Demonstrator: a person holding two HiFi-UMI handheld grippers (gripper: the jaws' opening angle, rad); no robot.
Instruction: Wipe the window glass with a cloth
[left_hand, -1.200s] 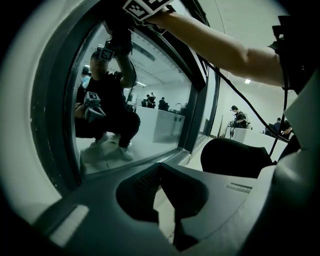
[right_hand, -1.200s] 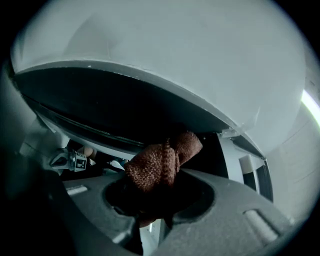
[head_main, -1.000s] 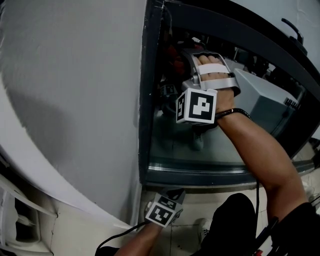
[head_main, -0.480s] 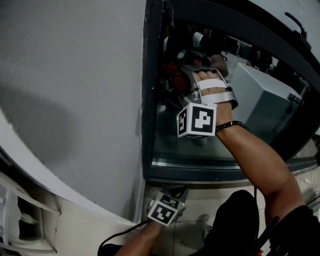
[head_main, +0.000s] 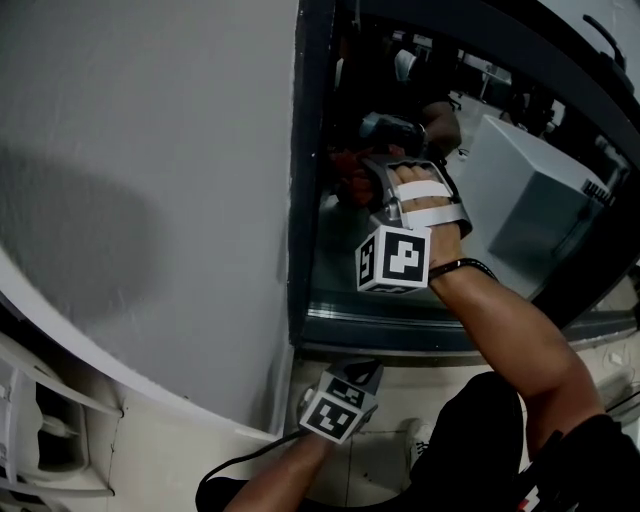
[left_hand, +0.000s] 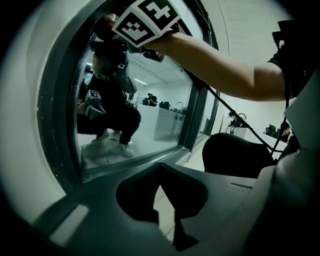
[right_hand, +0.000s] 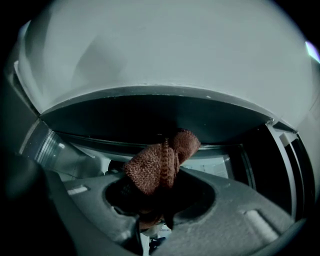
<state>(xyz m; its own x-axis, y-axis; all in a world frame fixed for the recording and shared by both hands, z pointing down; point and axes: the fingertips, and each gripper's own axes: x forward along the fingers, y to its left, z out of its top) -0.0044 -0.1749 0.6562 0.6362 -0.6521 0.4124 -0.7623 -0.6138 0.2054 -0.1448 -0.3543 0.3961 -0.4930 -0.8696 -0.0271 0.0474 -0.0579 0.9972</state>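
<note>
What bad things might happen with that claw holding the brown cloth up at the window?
The cloth is a small bunched wad in the right gripper, so the hard jaws might scrape the window glass, or the wad may slip out. It also sits close to the dark frame, which the gripper could bump.

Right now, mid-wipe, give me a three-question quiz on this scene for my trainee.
1. True or false: the left gripper holds the cloth.
2. Where is the right gripper working? A) at the window glass, near its left frame; B) on a tabletop; C) inside a sink.
3. Fill in: the cloth is ___ in colour.

Key: 1. False: the left gripper is shut on nothing, low down below the window, and the right gripper grips the cloth. 2. A. 3. Brown.
</note>
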